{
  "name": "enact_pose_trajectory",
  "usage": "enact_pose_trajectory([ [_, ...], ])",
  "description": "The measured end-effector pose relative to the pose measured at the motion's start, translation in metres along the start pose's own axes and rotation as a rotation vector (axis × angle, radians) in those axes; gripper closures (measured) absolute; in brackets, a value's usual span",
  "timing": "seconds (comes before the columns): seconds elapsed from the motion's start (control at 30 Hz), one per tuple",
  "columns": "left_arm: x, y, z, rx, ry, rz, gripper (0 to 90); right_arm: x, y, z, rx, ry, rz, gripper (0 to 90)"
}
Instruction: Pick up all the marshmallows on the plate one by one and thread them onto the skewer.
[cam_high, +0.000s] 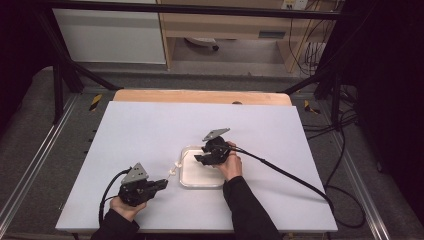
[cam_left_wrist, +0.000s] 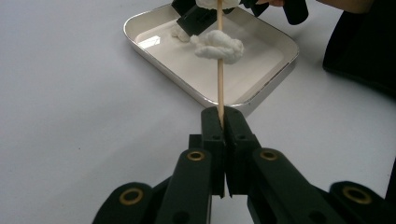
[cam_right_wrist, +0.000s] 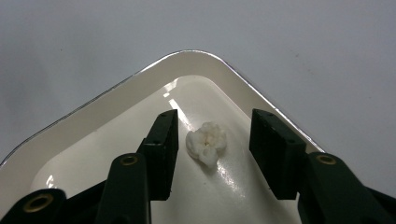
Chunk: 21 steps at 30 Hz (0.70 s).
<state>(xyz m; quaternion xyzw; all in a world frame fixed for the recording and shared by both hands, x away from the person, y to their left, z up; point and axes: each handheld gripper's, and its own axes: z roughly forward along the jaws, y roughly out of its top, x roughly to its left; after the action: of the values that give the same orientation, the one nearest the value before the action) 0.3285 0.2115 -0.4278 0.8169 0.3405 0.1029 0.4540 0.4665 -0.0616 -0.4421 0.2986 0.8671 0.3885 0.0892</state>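
Two claws working. Left claw is clamped tight on a thin wooden skewer that runs straight out ahead of its jaws, toward the white tray. One white popcorn-like piece sits threaded partway up the skewer, well clear of the jaw tips; another white lump is at the skewer's far end, partly cut off by the frame. Left hand rests low on the worktop, near its front edge, with the tray's corner just ahead of the jaw tips.

Right claw is down inside the tray, jaws apart and straddling a loose white piece on the tray floor. Neither pad touches it, small gap each side. The tray's rounded corner wall lies just beyond the jaw tips, so little room forward; open tray floor behind. Right hand hangs over the tray's right half, claw angled down and toward the left claw, sleeve running back to the worktop's front edge.

Bare worktop all round the tray.
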Motion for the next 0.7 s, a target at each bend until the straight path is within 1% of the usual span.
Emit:
enact_pose_trajectory([
  [0.1, -0.0003, -0.0001, 0.0007, 0.004, -0.001, 0.002, 87.9, 0.0, -0.0008, 0.0011, 0.006, 0.005, -0.005, 56.1],
  [0.23, -0.0009, 0.0, 0.0013, 0.003, -0.002, 0.001, 87.9, 0.0, -0.0029, 0.0041, 0.012, 0.007, -0.027, 57.7],
  [0.4, -0.0012, 0.0001, 0.002, 0.007, -0.004, 0.006, 87.9, -0.0002, -0.0037, 0.0054, 0.008, 0.016, -0.035, 62.7],
  [0.47, -0.0019, 0.0001, 0.0023, 0.008, -0.004, 0.007, 87.9, 0.0, -0.0038, 0.0055, 0.006, 0.01, -0.037, 67.0],
  [0.7, -0.0032, 0.0001, 0.0022, 0.005, -0.006, 0.009, 88.0, 0.0, -0.0026, 0.0025, 0.005, 0.007, -0.015, 70.4],
])
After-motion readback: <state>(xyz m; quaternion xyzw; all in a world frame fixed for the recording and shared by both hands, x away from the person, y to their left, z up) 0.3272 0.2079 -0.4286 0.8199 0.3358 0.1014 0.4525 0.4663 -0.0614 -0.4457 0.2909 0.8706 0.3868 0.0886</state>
